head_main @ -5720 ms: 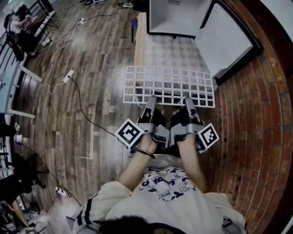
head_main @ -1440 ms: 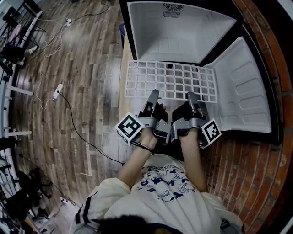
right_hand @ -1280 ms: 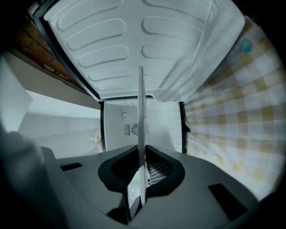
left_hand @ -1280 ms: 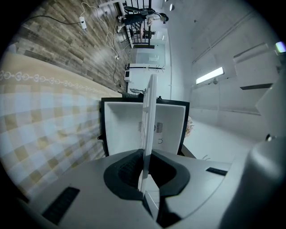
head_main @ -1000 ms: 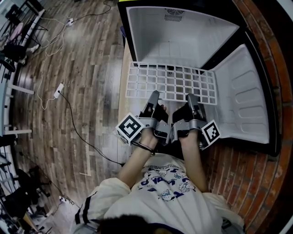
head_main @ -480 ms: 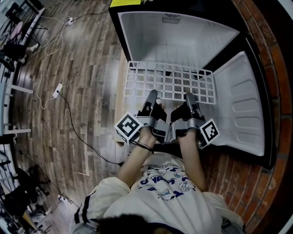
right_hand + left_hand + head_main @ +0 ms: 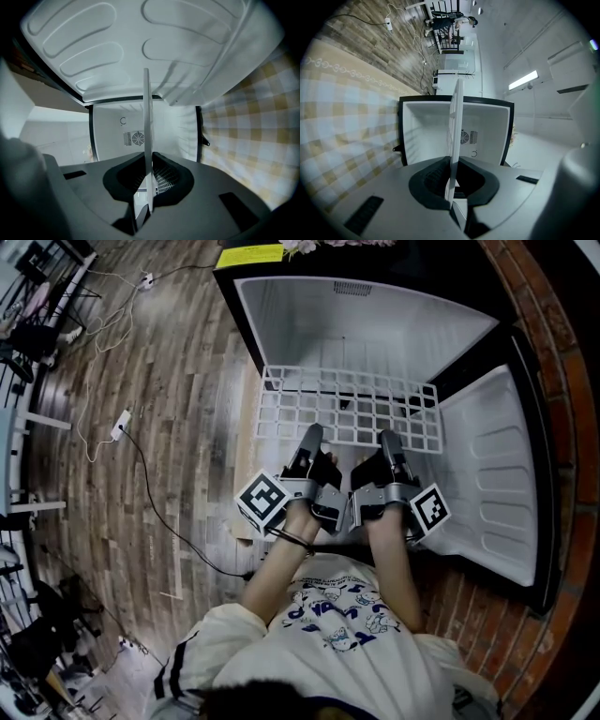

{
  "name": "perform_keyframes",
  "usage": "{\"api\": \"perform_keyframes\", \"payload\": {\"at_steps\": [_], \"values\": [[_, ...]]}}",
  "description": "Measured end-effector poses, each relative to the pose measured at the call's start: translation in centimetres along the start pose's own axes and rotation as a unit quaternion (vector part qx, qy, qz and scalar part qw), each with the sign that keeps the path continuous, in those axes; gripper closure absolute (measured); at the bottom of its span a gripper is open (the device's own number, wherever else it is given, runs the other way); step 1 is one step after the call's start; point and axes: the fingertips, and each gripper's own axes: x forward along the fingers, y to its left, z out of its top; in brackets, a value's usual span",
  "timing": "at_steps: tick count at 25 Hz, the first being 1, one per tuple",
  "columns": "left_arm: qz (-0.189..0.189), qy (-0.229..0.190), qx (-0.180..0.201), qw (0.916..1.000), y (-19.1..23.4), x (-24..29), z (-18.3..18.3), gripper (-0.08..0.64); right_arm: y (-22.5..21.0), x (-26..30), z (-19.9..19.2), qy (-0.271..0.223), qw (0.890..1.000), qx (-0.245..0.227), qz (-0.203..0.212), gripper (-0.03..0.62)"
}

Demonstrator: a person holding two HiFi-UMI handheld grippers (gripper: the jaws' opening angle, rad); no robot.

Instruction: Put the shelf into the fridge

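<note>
Centrally, the left gripper (image 7: 311, 432) and right gripper (image 7: 389, 437) clamp the shelf (image 7: 347, 405). Its far edge overlaps the open fridge (image 7: 366, 326) above.

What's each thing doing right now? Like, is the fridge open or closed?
fridge: open, bare inside.
fridge door: swung wide open.
shelf: held up at the fridge's opening.
left gripper: shut on the shelf's near edge.
right gripper: shut on the shelf's near edge.
</note>
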Motion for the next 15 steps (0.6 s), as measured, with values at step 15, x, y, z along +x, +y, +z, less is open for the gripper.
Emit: {"api": "perform_keyframes", "payload": {"at_steps": [15], "values": [[0.004,-0.008,-0.010,0.9999,-0.39,-0.21,0.06,0.523,0.69,-0.04,-0.22,0.004,1.000,0.003,-0.001,0.543]]}}
